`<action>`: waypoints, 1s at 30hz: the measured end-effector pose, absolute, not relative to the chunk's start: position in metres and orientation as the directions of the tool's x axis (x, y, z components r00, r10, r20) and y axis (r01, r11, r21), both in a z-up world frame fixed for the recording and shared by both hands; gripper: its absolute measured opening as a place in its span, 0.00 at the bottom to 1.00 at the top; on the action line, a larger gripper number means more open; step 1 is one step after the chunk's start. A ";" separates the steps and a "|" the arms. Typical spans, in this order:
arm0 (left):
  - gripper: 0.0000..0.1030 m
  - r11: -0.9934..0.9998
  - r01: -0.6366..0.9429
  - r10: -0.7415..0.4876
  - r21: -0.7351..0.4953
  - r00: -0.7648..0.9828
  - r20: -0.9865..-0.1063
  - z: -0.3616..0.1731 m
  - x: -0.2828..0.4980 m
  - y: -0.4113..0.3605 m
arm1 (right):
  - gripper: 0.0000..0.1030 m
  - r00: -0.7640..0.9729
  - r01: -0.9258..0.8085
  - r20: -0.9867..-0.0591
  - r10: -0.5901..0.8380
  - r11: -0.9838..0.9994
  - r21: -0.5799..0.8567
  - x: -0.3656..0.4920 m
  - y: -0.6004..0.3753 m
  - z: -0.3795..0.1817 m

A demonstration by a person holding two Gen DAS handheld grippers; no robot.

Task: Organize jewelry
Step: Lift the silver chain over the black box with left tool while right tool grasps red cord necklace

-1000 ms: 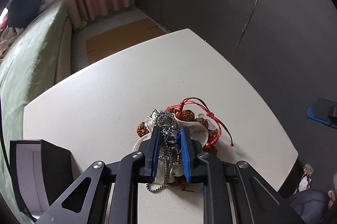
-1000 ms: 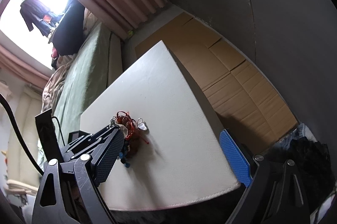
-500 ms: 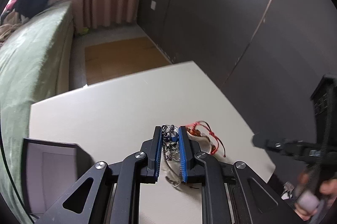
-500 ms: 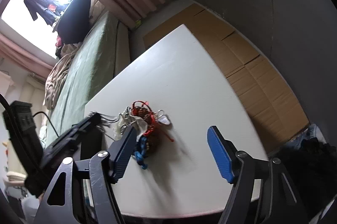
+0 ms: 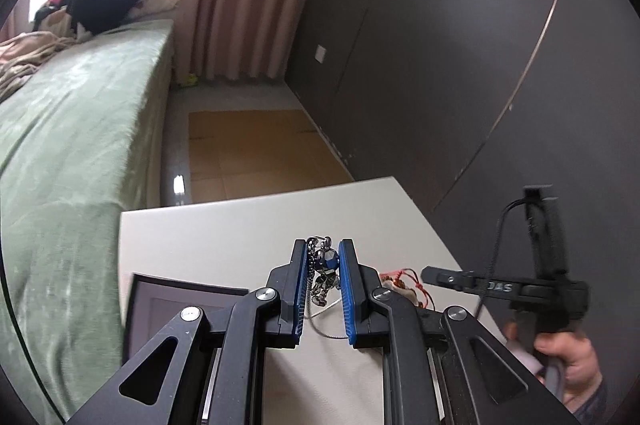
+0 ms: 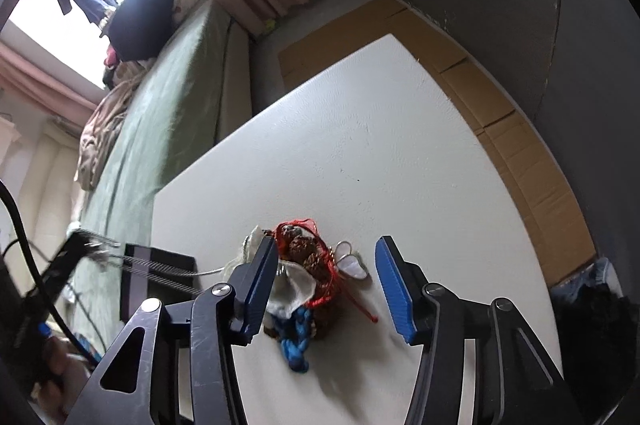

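My left gripper (image 5: 324, 257) is shut on a silver chain necklace (image 5: 325, 267) with a dark faceted pendant and holds it above the white table (image 5: 248, 237); its chain trails down to the table. In the right wrist view the chain (image 6: 160, 271) stretches taut from the left gripper (image 6: 78, 245) toward the pile. The jewelry pile (image 6: 312, 273) holds brown beads with red cord, a white cloth, a blue braided cord (image 6: 296, 345) and a silver heart pendant (image 6: 352, 267). My right gripper (image 6: 328, 277) is open, its fingers either side of the pile, just above it.
A dark open jewelry box (image 5: 168, 313) stands on the table's left side, also seen in the right wrist view (image 6: 154, 281). A green bed (image 5: 68, 145) runs along the left. Cardboard (image 6: 500, 113) covers the floor beyond the table. A dark wall (image 5: 440, 65) stands at right.
My left gripper has lifted the chain necklace out of the pile and moved left toward the box. My right gripper has come in over the pile, its fingers now straddling it.
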State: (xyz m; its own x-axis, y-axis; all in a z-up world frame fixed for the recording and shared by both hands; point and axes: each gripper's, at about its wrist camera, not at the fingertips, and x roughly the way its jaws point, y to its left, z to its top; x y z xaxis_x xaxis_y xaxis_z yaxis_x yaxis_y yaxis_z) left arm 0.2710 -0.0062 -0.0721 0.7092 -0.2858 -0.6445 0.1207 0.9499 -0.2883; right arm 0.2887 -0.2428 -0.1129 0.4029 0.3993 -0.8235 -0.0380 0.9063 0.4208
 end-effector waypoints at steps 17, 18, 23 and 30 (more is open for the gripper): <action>0.15 0.950 0.109 -0.267 -0.294 0.772 -0.577 -0.034 0.236 0.014 | 0.07 0.416 -0.216 -0.767 0.488 0.873 0.438 0.275 -0.206 -0.064; 0.15 0.950 0.110 -0.266 -0.293 0.777 -0.571 -0.030 0.234 0.015 | 0.07 0.420 -0.229 -0.763 0.491 0.871 0.434 0.273 -0.203 -0.059; 0.15 0.957 0.118 -0.248 -0.264 0.804 -0.541 -0.004 0.226 0.015 | 0.07 0.442 -0.288 -0.707 0.552 0.834 0.471 0.272 -0.190 -0.027; 0.15 0.979 0.113 -0.185 -0.167 0.835 -0.518 0.034 0.215 0.017 | 0.07 0.451 -0.295 -0.629 0.633 0.771 0.564 0.262 -0.183 -0.028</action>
